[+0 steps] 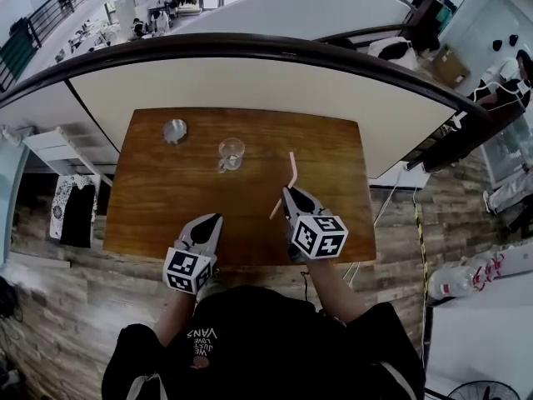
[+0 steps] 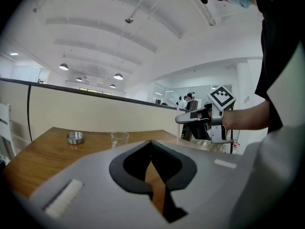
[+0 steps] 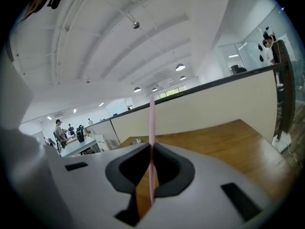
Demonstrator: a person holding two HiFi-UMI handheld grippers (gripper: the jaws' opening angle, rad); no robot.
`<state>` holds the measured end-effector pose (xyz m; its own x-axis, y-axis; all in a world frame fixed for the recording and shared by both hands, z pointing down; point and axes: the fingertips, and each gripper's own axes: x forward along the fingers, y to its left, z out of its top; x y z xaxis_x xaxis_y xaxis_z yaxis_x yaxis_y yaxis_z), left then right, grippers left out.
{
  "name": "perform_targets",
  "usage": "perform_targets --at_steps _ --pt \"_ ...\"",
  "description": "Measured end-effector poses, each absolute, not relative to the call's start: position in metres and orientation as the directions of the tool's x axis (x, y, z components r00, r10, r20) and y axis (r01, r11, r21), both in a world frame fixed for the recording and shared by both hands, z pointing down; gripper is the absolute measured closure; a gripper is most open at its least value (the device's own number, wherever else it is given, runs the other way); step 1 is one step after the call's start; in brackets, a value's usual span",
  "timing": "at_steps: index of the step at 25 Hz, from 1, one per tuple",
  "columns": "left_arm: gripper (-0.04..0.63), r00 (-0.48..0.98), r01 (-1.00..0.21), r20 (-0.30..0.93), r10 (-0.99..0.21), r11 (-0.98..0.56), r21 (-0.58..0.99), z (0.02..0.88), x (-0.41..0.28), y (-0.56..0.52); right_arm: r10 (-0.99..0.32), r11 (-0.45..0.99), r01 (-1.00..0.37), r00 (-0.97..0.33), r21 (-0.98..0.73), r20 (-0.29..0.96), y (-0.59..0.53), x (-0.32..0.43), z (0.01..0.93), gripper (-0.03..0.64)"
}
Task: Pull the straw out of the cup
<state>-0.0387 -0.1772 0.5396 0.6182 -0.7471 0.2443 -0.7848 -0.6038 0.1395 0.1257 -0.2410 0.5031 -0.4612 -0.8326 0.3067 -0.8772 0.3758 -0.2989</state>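
Sitting toward the far left of the wooden table [image 1: 333, 157], a small round metal dish [image 1: 175, 130] looks to have no part in the job and lies well apart from both tools. Just to its right the clear glass cup [image 1: 231, 153] stands upright, and nothing shows inside it, so the pull itself reads as done. Nearer the front edge, the left gripper [image 1: 213, 219] hangs low over the wood with its jaws brought together at the tips and nothing between them. Only bare tabletop shows through the gap behind the pads, so it seems simply parked clear of the cup. Further right, the pink straw [image 1: 292, 172] is up in the air, apart from the cup and to its right. It is pinched partway along its length, so its bent top leans away and its lower end pokes out toward the person. The right gripper [image 1: 290, 195] is clamped on it, and that gripper's own view shows the thin tube running straight up between the closed pads. A mid-length hold like this probably keeps so light a thing from swinging
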Motion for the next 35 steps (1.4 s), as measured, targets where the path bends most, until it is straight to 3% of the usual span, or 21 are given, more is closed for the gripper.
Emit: perform_targets --at_steps 35 --pt "0.583 0.582 -0.813 0.247 -0.775 -0.566 0.136 0.540 -0.004 -0.109 -0.781 0.396 -0.862 -0.497 -0.316 0.378 -0.152 0.154 0.546 0.586"
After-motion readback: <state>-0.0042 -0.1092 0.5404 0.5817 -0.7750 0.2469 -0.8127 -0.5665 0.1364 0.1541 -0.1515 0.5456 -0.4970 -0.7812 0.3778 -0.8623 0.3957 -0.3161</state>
